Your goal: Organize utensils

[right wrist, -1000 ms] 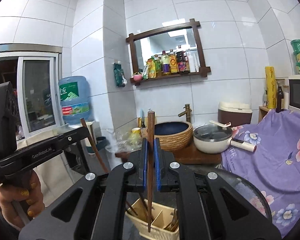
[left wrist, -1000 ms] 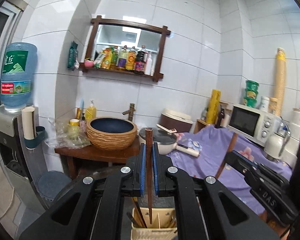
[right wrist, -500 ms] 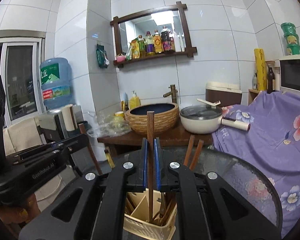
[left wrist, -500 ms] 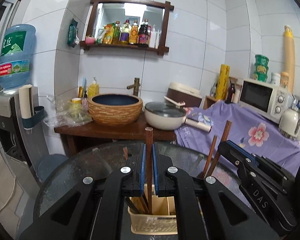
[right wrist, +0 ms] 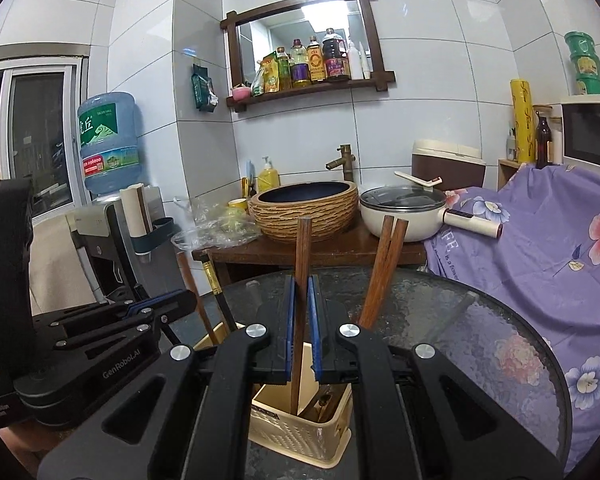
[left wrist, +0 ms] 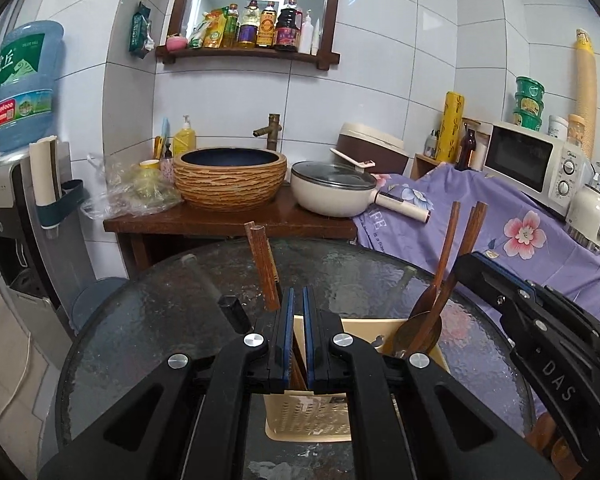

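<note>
Woven basin (left wrist: 230, 178), lidded pot (left wrist: 332, 193)

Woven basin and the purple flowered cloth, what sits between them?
A white lidded pot stands between the basin and the cloth, on the wooden counter. Both wrist views show it.

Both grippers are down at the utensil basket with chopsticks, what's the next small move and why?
Probably open the right gripper. Its chopstick stands upright between the pads with its lower end already inside the basket, so letting go should drop it in among the other utensils. The left gripper seems to have none clamped.
</note>
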Action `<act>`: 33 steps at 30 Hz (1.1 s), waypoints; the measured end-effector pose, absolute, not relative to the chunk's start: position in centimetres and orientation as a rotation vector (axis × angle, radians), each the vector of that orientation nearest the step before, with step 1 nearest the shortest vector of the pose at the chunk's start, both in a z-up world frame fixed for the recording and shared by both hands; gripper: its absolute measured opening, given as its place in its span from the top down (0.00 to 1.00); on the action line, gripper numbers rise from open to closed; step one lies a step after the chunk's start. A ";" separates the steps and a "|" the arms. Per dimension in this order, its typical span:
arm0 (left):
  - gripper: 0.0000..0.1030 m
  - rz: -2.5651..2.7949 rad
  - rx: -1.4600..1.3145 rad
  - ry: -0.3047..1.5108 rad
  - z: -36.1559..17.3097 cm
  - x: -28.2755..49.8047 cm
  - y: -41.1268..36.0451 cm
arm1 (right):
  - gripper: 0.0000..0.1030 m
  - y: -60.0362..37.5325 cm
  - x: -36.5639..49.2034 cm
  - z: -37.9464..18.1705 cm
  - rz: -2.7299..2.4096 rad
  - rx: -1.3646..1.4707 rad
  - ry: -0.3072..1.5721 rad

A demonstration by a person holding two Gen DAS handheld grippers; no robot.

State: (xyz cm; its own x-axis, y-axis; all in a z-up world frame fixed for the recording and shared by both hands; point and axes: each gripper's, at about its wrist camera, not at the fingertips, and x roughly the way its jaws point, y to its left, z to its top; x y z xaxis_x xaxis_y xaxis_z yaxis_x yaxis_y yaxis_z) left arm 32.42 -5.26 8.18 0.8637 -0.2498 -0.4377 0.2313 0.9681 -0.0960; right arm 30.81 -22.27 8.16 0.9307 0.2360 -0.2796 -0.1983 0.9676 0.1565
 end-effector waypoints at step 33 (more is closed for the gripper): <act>0.06 -0.118 -0.026 0.468 -3.4 11.4 1.9 | 0.06 -21.8 7.3 -3.0 0.268 0.090 0.357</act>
State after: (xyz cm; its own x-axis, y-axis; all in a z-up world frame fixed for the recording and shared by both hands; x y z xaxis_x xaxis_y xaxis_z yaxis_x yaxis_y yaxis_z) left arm 11.39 1.86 -3.38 0.8856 -0.1191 -0.4489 0.1073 0.9929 -0.0516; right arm 7.27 -21.84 -2.98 0.9019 0.2748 -0.3334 -0.2434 0.9607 0.1336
